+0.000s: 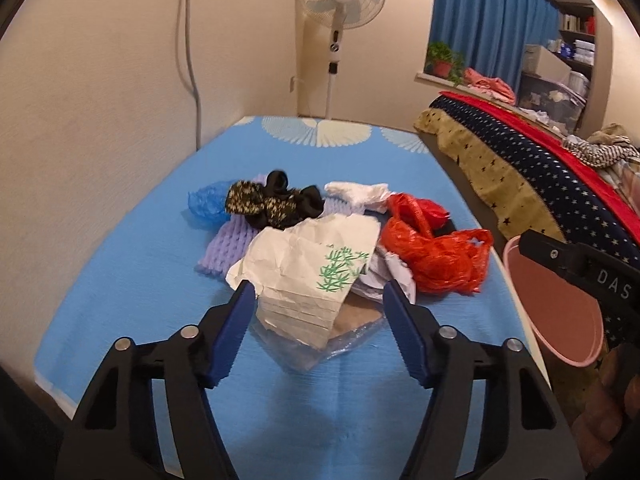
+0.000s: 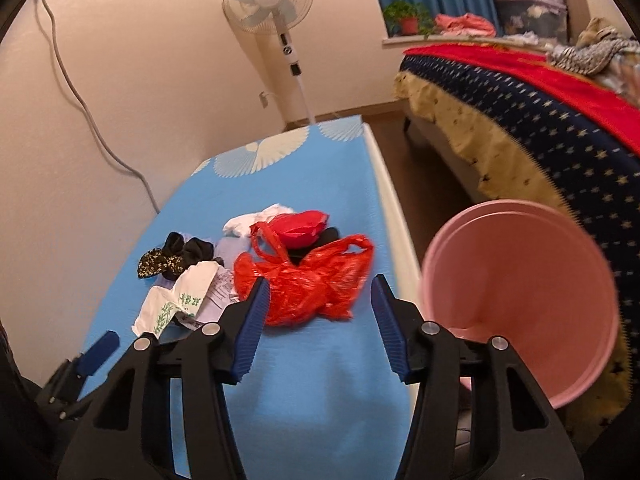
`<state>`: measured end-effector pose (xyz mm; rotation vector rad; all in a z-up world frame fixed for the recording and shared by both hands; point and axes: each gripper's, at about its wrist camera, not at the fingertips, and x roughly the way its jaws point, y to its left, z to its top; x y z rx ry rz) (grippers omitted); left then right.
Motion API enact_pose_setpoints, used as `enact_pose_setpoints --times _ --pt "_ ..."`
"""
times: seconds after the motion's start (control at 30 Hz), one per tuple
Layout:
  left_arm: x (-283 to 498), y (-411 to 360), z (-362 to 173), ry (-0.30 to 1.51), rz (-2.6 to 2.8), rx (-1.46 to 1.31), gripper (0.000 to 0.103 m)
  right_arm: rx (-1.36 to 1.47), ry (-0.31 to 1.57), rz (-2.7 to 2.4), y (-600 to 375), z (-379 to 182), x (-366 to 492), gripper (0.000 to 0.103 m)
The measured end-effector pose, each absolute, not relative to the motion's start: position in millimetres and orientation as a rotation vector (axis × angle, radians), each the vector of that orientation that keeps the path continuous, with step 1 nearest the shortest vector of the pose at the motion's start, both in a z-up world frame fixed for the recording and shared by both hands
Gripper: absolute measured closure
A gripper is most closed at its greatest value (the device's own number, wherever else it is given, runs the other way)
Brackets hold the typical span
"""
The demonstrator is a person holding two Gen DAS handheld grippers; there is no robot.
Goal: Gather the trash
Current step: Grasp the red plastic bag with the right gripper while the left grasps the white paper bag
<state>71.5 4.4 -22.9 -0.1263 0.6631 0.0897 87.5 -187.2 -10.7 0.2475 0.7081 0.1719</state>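
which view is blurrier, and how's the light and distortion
Right wrist view: motion-smeared, most on the pink bin and red bag. Left wrist view: sharper, the paper bag print crisp. Both: warm dim indoor light, strong fisheye bending, dark corners.

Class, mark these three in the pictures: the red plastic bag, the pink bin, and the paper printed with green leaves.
red plastic bag (image 2: 304,292), right wrist view, crumpled middle.
pink bin (image 2: 520,280), right wrist view, inner wall.
paper printed with green leaves (image 1: 304,256), left wrist view, creased white centre.

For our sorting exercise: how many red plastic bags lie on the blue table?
2. A large crumpled red plastic bag lies at the pile's right, nearest the pink bucket. A smaller bunched red plastic bag lies just behind it. Others may be hidden under the pile.
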Motion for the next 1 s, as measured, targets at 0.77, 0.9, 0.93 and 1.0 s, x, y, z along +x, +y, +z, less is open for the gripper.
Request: enact_pose_setpoints --times 0.77,0.9,0.93,1.0 --pt "95.6 13.3 -40.3 0.712 0.134 -0.131 0.083 0.268 0.857 0.268 -145.3 -62.4 143.9 0.052" --pt "93.3 15.5 -36.5 0.701 0.152 -0.126 0.093 0.254 0.848 0.269 -144.3 -59.5 140.9 0.06" --pt "92.3 16.4 -35.6 0.697 0.157 -0.127 0.095 0.25 0.843 0.268 -144.7 -58.1 139.7 0.063" --pt "91.1 18.0 -32.8 0.69 0.164 -0.126 0.099 0.242 0.83 0.262 -145.4 -54.4 136.7 0.068"
